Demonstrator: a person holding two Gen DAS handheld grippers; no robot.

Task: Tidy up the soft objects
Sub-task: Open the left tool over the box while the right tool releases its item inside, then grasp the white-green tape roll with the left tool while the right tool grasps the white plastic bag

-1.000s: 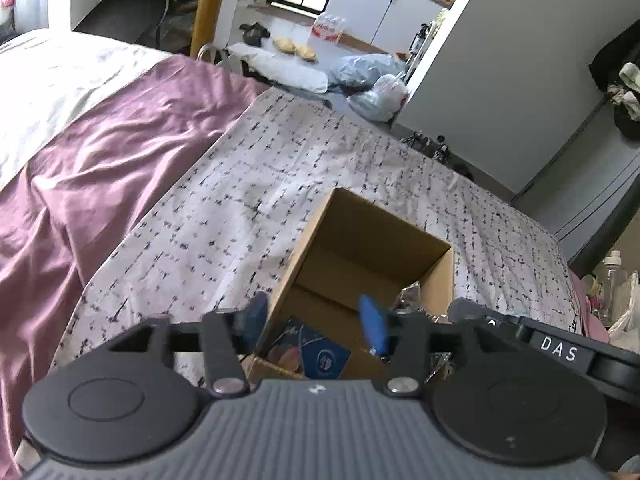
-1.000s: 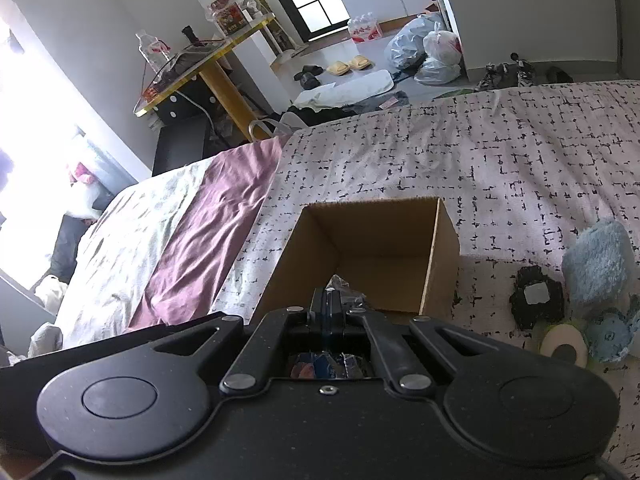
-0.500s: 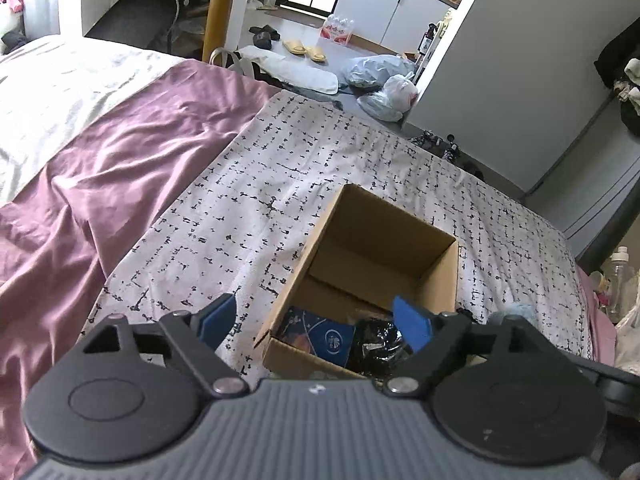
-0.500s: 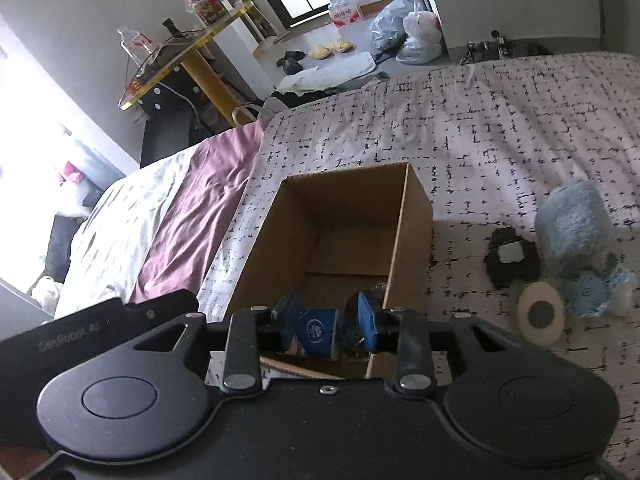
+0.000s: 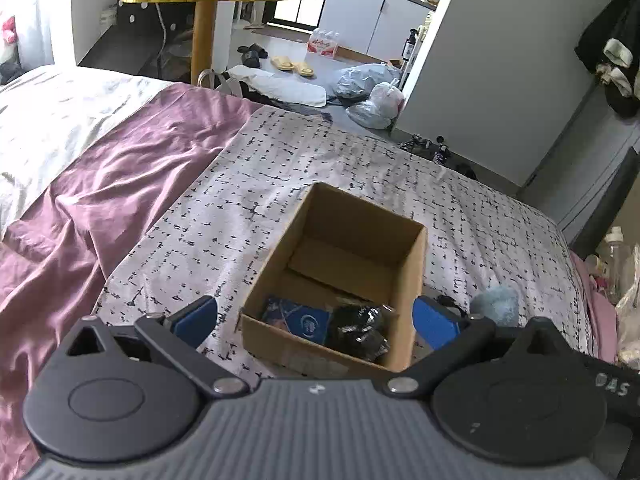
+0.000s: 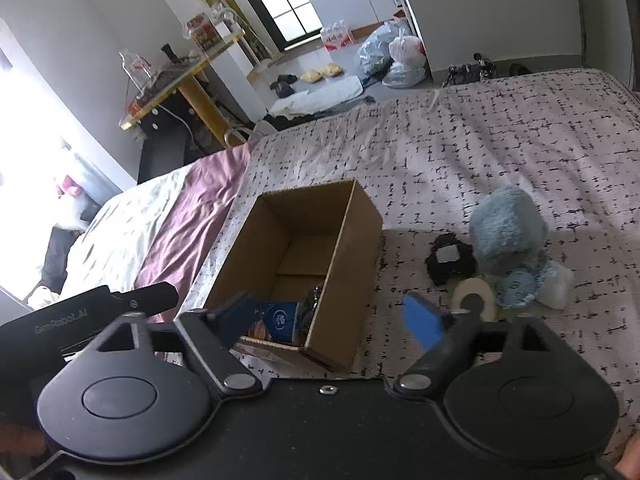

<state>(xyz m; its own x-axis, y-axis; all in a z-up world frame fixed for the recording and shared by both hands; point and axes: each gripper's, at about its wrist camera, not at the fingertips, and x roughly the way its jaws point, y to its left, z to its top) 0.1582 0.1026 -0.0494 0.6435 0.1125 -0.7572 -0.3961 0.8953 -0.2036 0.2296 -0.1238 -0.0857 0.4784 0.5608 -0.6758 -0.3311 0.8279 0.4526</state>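
Nearest the cameras, both claws stand wide with nothing between their blue pads, their jaws having just been opening. The left gripper (image 5: 314,318) and the right gripper (image 6: 332,318) both point down at the near end of the cardboard box (image 6: 362,216), which sits on the patterned bedspread (image 6: 500,140) with its long axis running away from them. Inside, at the near end, lie a blue packet (image 5: 302,320) and a crinkly black bag (image 5: 358,330). Farther right of the box, near the bed's right edge, rests a blue plush toy (image 6: 506,228) beside a black soft item (image 6: 450,262) and a tape roll (image 6: 476,298). These lie right of the right claw, so that hand is likely the nearer.
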